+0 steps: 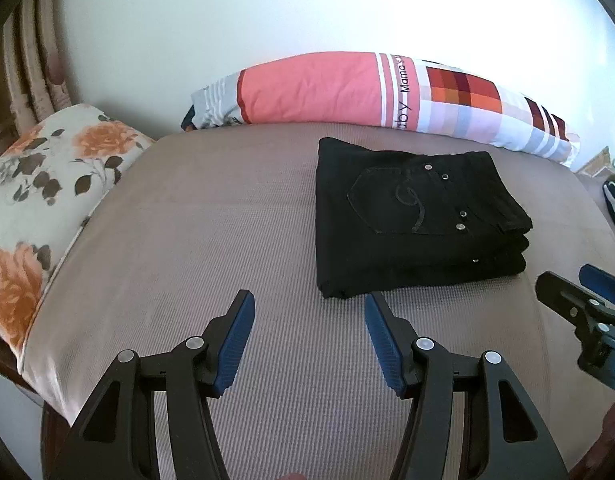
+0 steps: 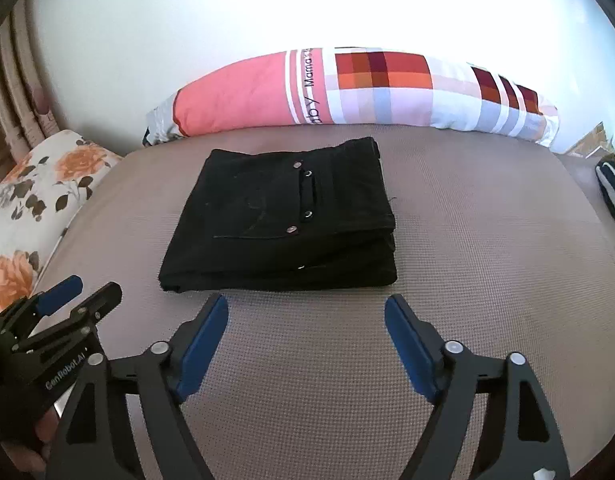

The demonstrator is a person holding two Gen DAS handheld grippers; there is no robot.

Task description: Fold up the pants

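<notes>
Pants (image 1: 419, 216) folded, mid-mattress (image 1: 227, 240) near pillow (image 1: 347, 92) | left gripper (image 1: 307, 316) wide, just short | right gripper (image 2: 307, 316) wide, just short

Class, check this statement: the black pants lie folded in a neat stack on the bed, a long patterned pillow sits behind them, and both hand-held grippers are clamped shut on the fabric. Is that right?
Not quite. The left hand-held gripper and right hand-held gripper are both open and clear of the fabric, as each wrist view shows. The rest holds: the black pants lie folded in a stack on the bed, with the long patterned pillow behind.
</notes>
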